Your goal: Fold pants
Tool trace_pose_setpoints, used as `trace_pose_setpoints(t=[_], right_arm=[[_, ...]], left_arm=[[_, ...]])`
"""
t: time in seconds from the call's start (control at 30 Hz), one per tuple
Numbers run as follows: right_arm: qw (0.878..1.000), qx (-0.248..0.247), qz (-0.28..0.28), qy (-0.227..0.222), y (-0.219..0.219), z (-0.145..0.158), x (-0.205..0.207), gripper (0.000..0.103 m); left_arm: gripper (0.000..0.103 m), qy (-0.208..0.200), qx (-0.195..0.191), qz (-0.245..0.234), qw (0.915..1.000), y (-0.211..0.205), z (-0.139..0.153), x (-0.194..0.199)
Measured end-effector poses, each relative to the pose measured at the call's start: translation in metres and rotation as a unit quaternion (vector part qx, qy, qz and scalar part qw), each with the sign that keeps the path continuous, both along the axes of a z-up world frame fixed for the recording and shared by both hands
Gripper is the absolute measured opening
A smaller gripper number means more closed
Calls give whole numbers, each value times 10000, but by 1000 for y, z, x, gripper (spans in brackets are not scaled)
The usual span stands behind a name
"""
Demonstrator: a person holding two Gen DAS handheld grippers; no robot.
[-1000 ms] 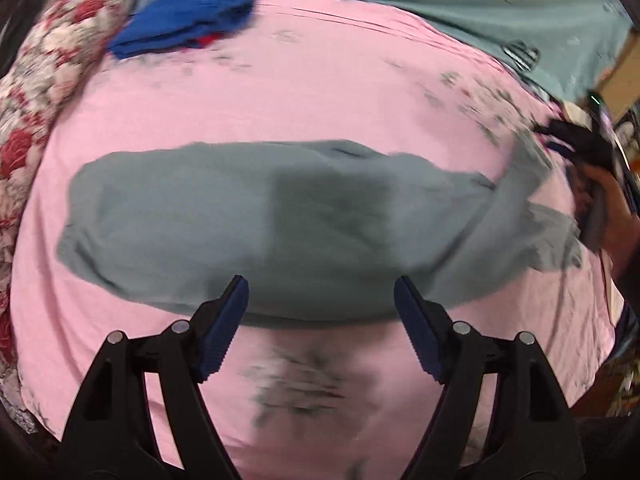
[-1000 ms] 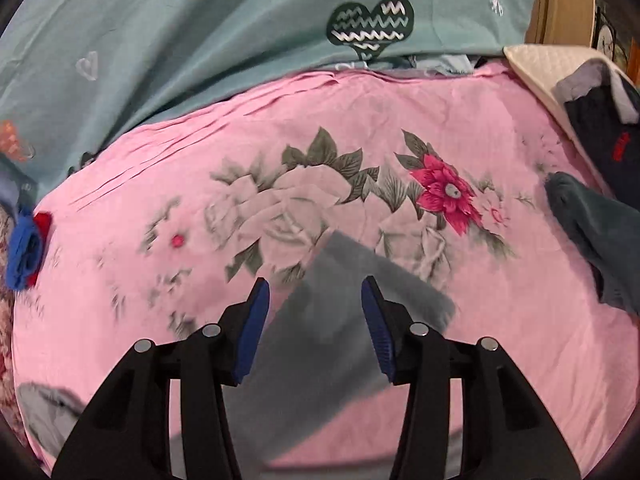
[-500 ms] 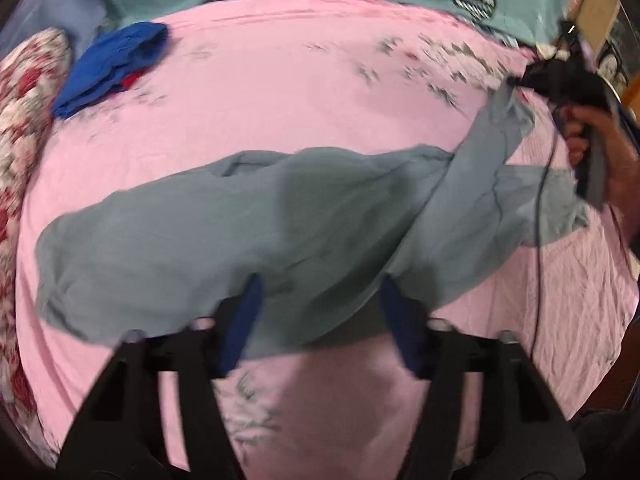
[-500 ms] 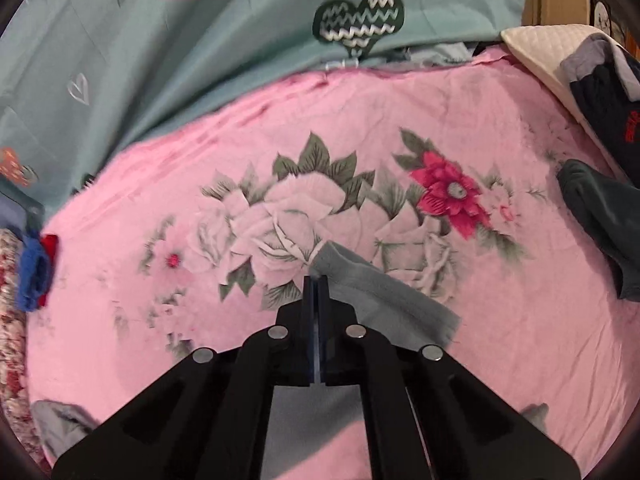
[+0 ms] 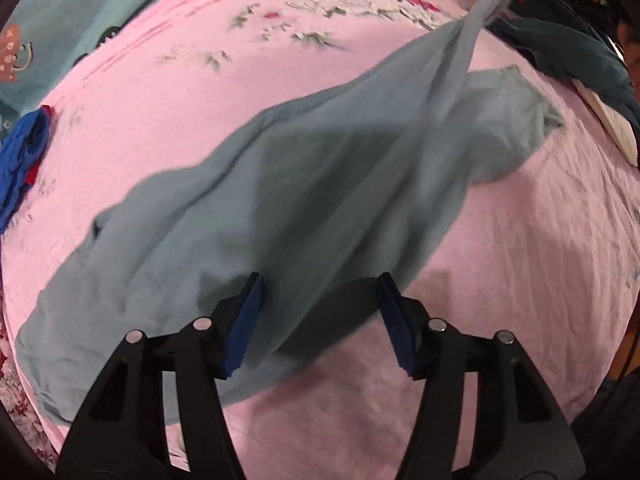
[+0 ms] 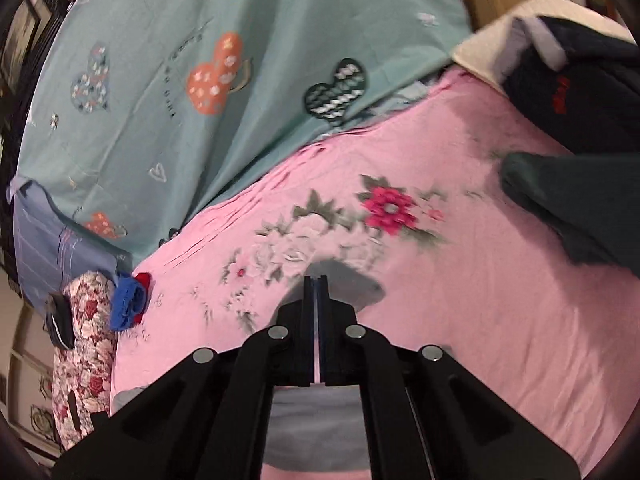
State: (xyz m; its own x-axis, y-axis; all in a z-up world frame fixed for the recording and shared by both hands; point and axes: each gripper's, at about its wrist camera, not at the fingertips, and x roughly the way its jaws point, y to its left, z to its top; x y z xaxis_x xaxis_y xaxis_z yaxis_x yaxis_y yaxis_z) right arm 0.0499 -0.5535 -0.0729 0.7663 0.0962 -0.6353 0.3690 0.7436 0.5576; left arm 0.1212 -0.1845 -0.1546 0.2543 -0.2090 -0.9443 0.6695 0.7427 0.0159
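Left wrist view: left gripper (image 5: 318, 322) agape over grey pants (image 5: 280, 208); right gripper (image 6: 316, 312) clenched on leg end—lift w/ even tension, lay edges flush.

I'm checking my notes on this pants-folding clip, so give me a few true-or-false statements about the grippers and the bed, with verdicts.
1. The right gripper is shut on the grey pants. True.
2. The left gripper is clamped on the pants. False: its jaws stand open, with cloth lying between them.
3. The pants lie flat on the pink sheet. False: one end is pulled up off it.
4. A blue garment lies near the sheet's edge. True.
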Motion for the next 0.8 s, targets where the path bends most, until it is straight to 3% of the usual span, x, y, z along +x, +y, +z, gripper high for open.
trace_pose_setpoints(t=[0.2, 0.27, 0.37, 0.43, 0.47, 0.57, 0.63, 0.7, 0.8], right_arm=[[9936, 680, -504, 747, -27, -77, -68, 1], [9902, 1154, -442, 653, -26, -88, -78, 5], [9918, 1221, -120, 359, -12, -80, -65, 11], [9934, 1036, 1, 486, -3, -75, -50, 31], [9956, 669, 46, 655, 2, -73, -41, 43], [9913, -312, 282, 1245, 12, -79, -15, 43], [9885, -317, 529, 1382, 12, -89, -4, 41], [9837, -491, 807, 1528, 17, -93, 3, 17], [9824, -736, 980, 1409, 21, -79, 4, 9]], left_arm=[[60, 53, 101, 123, 9999, 1, -3, -3], [60, 63, 128, 170, 9998, 1, -3, -1], [64, 13, 192, 251, 9995, -4, -5, 0], [65, 35, 187, 332, 9993, -4, -5, 0], [66, 49, 189, 387, 9991, -4, -6, 0], [69, 39, 210, 458, 9987, -5, -7, 1], [70, 14, 228, 499, 9985, -4, -7, 0], [73, 9, 230, 546, 9982, -3, -7, -1], [73, 62, 202, 628, 9978, 0, -7, 0]])
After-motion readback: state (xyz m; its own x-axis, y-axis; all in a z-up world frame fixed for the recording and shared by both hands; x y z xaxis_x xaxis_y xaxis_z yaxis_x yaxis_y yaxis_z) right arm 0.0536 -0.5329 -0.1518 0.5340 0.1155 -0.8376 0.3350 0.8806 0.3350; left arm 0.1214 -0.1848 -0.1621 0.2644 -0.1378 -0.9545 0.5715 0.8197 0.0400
